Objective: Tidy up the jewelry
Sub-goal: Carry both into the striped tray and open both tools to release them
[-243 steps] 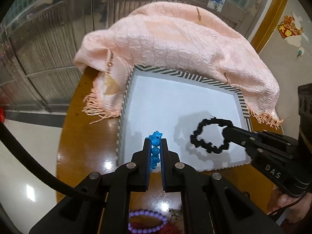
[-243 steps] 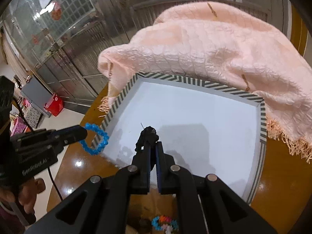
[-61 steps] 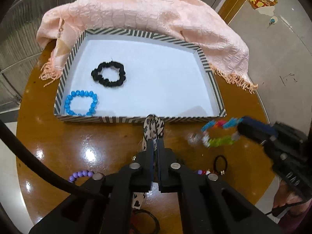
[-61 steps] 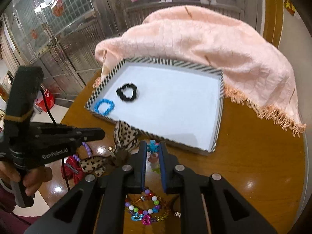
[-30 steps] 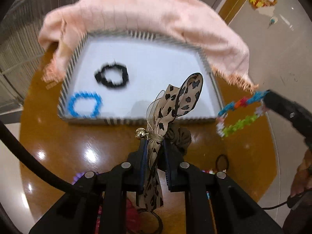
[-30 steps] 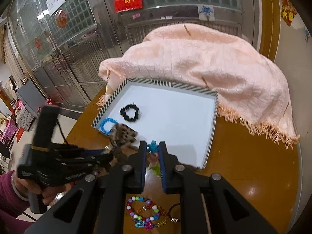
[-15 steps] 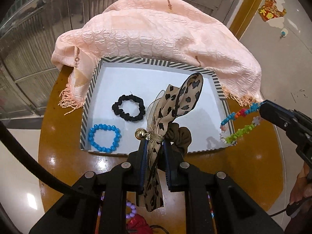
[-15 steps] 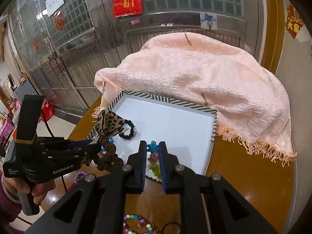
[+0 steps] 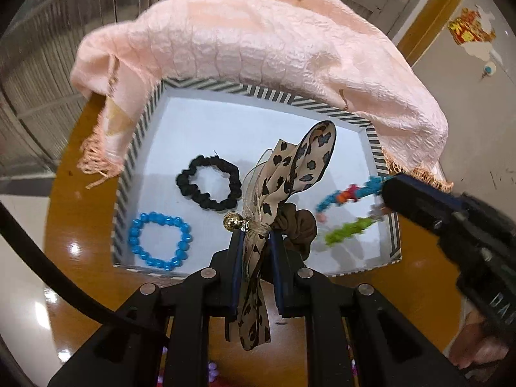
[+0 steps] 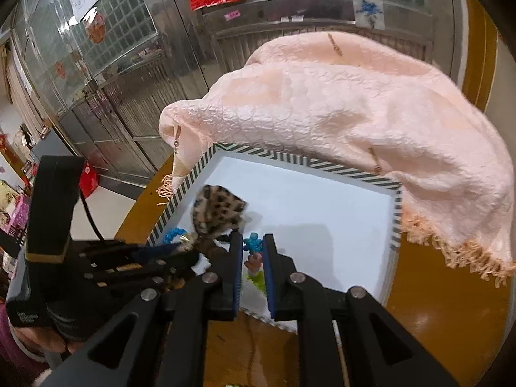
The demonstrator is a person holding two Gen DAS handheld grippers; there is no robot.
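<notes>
My left gripper (image 9: 256, 237) is shut on a leopard-print bow hair tie (image 9: 290, 174) with a gold bell and brown scrunchie, held over the near edge of the striped white tray (image 9: 245, 90). A black scrunchie (image 9: 209, 187) and a blue bead bracelet (image 9: 159, 240) lie in the tray's left part. My right gripper (image 10: 252, 245) is shut on a multicoloured bead bracelet (image 9: 346, 213), which hangs over the tray's right side. In the right wrist view the leopard bow (image 10: 217, 209) hangs over the tray's left edge (image 10: 180, 193), with the left gripper (image 10: 180, 254) beside mine.
A pink fringed shawl (image 9: 258, 42) drapes over the tray's far rim and the round brown table (image 9: 74, 167). More beads (image 9: 211, 371) lie on the table near the bottom. Metal gates stand behind the table.
Both grippers have moved forward over the tray with their loads. The tray now looks nearer, and the multicoloured bracelet has come in over its right side.
</notes>
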